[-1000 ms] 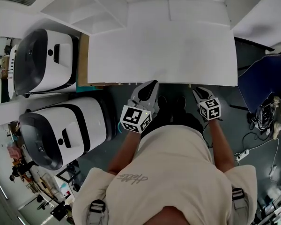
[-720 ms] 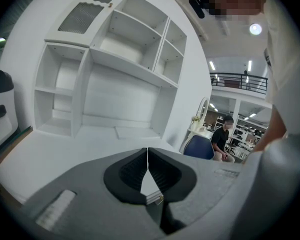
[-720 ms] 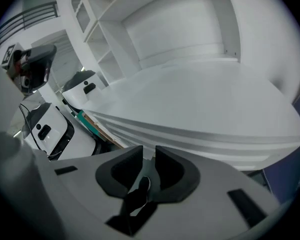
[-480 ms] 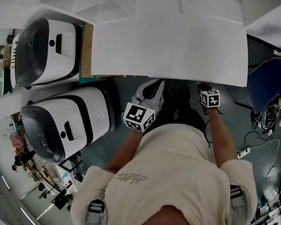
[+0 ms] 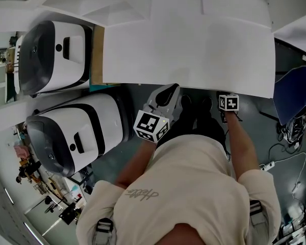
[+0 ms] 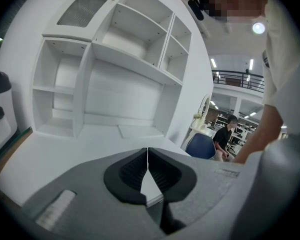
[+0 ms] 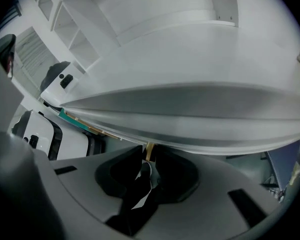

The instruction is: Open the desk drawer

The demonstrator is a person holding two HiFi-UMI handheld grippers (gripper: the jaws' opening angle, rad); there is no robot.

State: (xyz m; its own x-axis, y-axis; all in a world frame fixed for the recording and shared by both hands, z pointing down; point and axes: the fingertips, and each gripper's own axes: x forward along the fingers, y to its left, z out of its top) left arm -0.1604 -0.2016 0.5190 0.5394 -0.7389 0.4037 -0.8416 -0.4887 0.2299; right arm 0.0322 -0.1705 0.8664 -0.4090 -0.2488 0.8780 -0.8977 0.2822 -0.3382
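The white desk (image 5: 188,50) fills the top of the head view, and its front edge (image 7: 190,119) crosses the right gripper view. Under that edge hangs a small brass drawer knob (image 7: 148,150). My right gripper (image 7: 149,159) is shut on the knob. In the head view only its marker cube (image 5: 228,102) shows, with the jaws hidden below the desk edge. My left gripper (image 5: 168,89) is held just in front of the desk edge, left of the right one. It is shut (image 6: 148,154) with nothing in it.
Two large white-and-black machines (image 5: 51,57) (image 5: 71,137) stand left of the desk. A blue chair (image 5: 296,96) and floor cables (image 5: 290,129) are at the right. A white shelf unit (image 6: 115,69) rises at the desk's back. A person (image 6: 225,134) sits far off.
My right gripper has moved forward until its jaws went under the desk's front edge. The left gripper has stayed by the edge.
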